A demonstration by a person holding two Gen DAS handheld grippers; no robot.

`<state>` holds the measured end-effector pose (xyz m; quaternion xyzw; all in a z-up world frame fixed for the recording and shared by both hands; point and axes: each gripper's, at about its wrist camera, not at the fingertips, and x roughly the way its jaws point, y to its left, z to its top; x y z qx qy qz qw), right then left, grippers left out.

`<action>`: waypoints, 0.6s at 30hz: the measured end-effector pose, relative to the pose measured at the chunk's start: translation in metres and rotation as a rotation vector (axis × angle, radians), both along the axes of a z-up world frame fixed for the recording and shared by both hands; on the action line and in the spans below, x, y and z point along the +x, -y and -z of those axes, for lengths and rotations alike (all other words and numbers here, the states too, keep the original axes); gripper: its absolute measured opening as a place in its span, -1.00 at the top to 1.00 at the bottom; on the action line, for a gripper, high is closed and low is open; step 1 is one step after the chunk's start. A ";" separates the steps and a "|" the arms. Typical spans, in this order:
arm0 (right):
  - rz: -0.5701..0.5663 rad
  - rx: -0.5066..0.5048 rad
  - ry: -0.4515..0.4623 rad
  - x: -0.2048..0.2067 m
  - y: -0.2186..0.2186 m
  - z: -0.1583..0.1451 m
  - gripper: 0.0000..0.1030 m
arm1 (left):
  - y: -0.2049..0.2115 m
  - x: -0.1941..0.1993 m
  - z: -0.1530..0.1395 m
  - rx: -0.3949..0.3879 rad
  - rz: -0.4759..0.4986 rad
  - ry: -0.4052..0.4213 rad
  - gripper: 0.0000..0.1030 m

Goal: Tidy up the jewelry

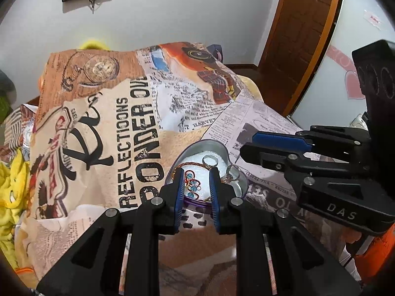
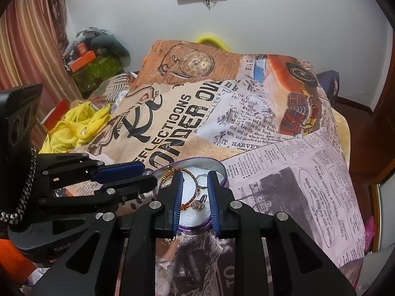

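Observation:
A heart-shaped metal tin (image 1: 234,187) with a purple rim and white foam lining lies on the printed bedspread; it also shows in the right wrist view (image 2: 219,170). Inside lie a silver ring (image 1: 209,160), a second ring (image 1: 232,172), a red cord bracelet with blue beads (image 1: 193,183) and a gold chain (image 2: 167,175). My left gripper (image 1: 196,180) is open and empty, just above the tin's near side. My right gripper (image 2: 195,187) is open and empty over the tin, its fingers straddling a ring (image 2: 200,204). A small gold piece (image 2: 170,241) lies outside the tin, beneath my right gripper.
The printed newspaper-style bedspread (image 1: 138,113) covers a mound behind the tin. Yellow cloth (image 2: 74,128) lies at the left. Boxes (image 2: 93,64) are stacked by a striped curtain (image 2: 24,49). A wooden door (image 1: 301,37) stands at the right.

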<state>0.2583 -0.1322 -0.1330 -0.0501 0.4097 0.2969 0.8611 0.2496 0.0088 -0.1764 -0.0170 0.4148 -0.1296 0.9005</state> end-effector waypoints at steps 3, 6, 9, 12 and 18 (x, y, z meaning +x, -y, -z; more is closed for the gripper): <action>0.004 0.000 0.006 -0.005 0.002 -0.005 0.65 | 0.000 -0.006 -0.008 0.011 -0.004 0.012 0.63; 0.008 0.003 0.013 -0.011 0.004 -0.010 0.65 | -0.001 -0.013 -0.015 0.016 -0.010 0.021 0.63; 0.013 0.003 0.019 -0.016 0.006 -0.014 0.65 | -0.003 -0.021 -0.021 0.018 -0.018 0.027 0.63; 0.018 0.000 0.020 -0.021 0.007 -0.016 0.65 | -0.006 -0.028 -0.025 0.018 -0.026 0.029 0.63; 0.025 -0.012 0.000 -0.030 0.007 -0.012 0.65 | -0.010 -0.041 -0.024 0.024 -0.032 0.023 0.62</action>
